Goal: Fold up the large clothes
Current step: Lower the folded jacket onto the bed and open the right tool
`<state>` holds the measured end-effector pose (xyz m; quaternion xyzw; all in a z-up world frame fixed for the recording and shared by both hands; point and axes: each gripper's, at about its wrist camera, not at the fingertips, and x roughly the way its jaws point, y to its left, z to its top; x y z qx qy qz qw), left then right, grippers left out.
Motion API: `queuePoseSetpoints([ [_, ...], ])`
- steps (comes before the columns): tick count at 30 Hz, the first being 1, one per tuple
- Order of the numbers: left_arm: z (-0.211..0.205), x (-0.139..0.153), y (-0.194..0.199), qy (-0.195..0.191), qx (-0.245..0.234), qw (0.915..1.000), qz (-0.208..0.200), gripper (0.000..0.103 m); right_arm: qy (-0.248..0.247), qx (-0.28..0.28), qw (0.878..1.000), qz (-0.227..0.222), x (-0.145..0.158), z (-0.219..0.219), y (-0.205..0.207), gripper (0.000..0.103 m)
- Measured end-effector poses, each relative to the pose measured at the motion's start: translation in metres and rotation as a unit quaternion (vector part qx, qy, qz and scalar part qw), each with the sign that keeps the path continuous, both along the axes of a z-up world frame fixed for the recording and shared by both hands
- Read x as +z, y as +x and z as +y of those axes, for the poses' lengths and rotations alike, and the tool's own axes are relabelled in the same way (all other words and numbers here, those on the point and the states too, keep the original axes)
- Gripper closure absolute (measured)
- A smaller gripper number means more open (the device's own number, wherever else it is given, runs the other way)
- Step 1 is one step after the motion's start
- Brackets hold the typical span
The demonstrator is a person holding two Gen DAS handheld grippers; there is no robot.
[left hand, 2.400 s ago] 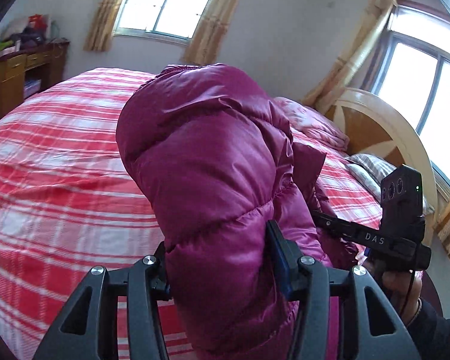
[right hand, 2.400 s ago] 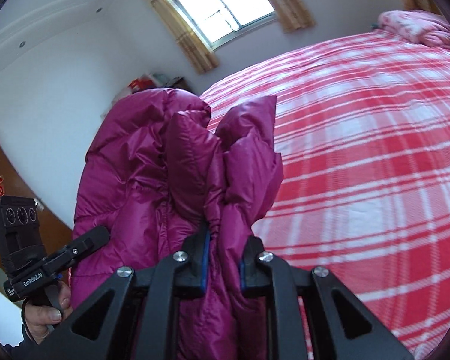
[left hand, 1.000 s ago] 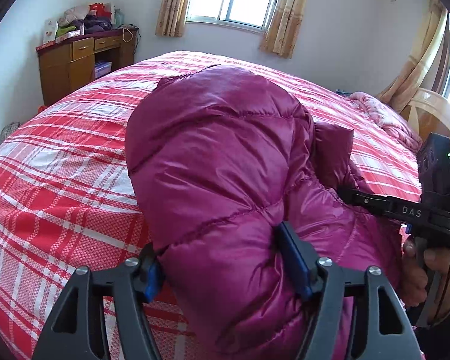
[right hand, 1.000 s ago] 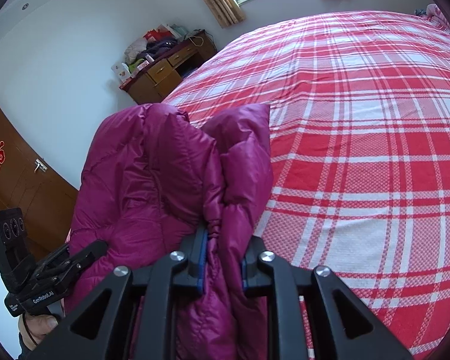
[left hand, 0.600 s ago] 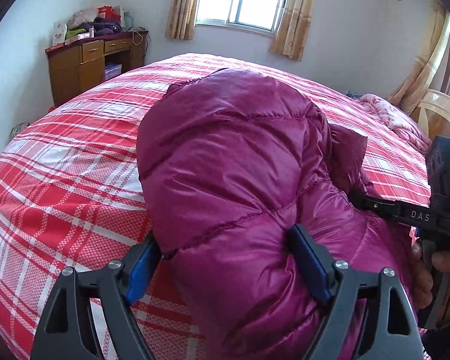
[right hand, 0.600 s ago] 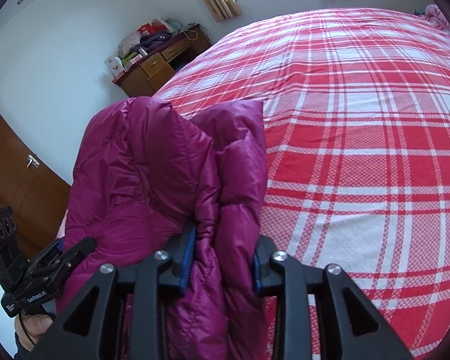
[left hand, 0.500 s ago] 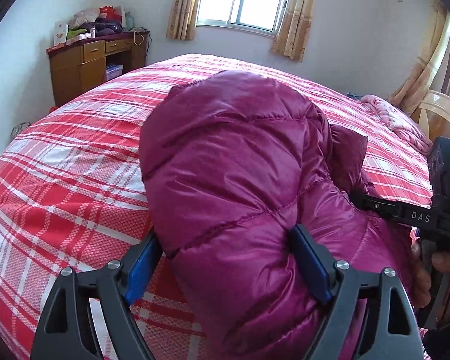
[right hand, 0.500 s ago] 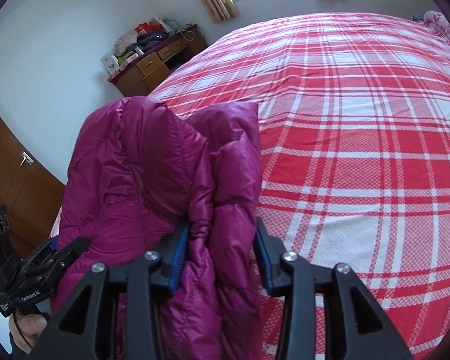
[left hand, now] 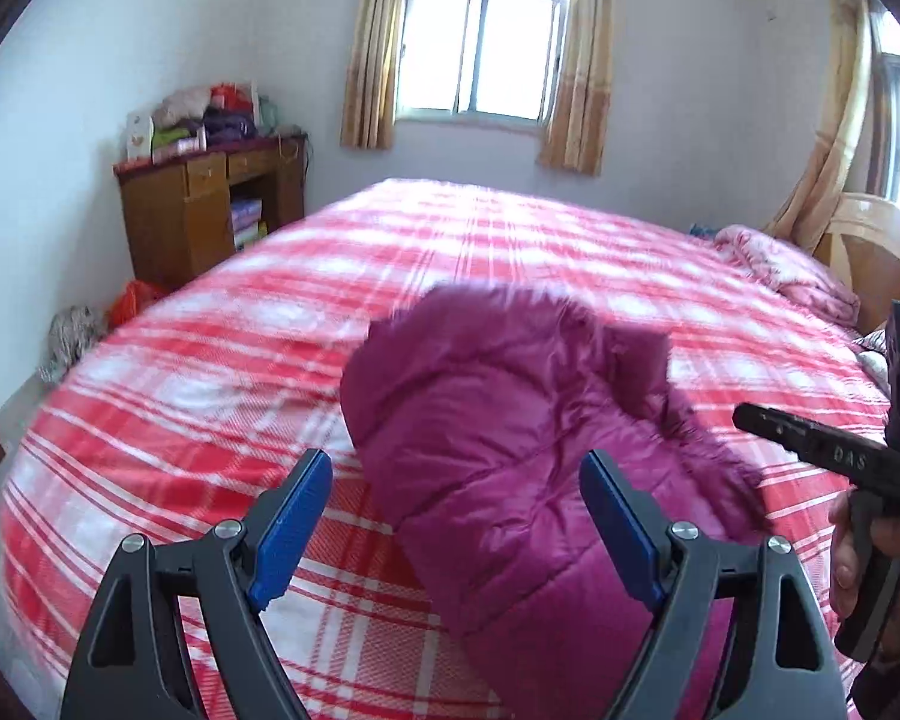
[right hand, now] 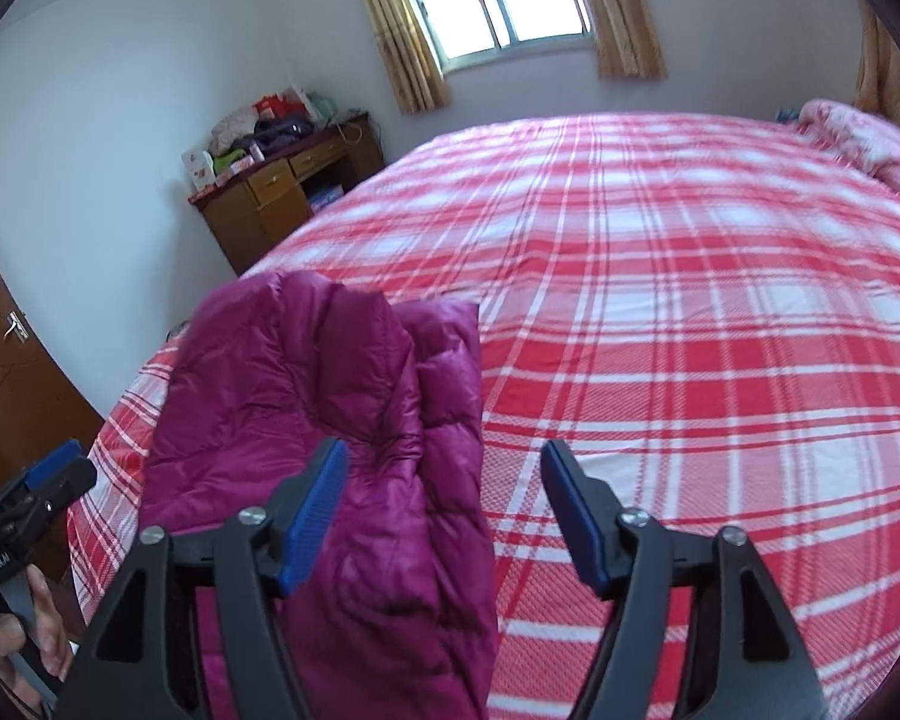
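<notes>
While both claws hang spread wide with nothing between their blue pads, the puffy magenta quilted down jacket (left hand: pixel 510 450) lies bunched on the near part of the red-and-white plaid bed (left hand: pixel 210 396), close to its near edge. From the left claw (left hand: pixel 456 525) the jacket sits straight ahead and slightly right, its long axis running from the near edge away toward the far side of the bed. From the right claw (right hand: pixel 444 507) the same jacket (right hand: pixel 306 420) lies ahead and to the left, with the left pad over its fabric and the right pad over bare sheet.

The left claw looks the nearer and the better centred on the bulk, so I judge it better placed for a fresh grip; the right one would have to shift left first.

The shell is glossy and slick, stitched into soft padded channels, and it heaps in rounded lumps rather than lying flat. Such filling will likely spring back and slide, so a fold may not hold without pressing. The bed cover is a flat woven check, taut and smooth.
</notes>
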<state>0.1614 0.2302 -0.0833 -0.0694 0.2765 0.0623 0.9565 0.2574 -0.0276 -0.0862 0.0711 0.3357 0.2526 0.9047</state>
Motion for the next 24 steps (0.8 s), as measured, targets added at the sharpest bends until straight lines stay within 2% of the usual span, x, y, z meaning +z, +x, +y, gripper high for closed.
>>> queuePoseSetpoints([
  [6, -0.007, 0.035, -0.021, 0.005, -0.01, 0.9991, -0.041, 0.018, 0.005, 0.004, 0.999, -0.038, 0.029, 0.002, -0.04, 0.026],
  [11, -0.018, 0.052, -0.034, 0.008, -0.021, 0.9976, -0.066, 0.018, 0.005, 0.006, 0.998, -0.067, 0.048, 0.004, -0.062, 0.022],
  [24, -0.026, 0.06, -0.042, 0.009, -0.029, 0.9964, -0.08, 0.018, -0.004, 0.022, 0.995, -0.101, 0.065, 0.008, -0.092, 0.019],
])
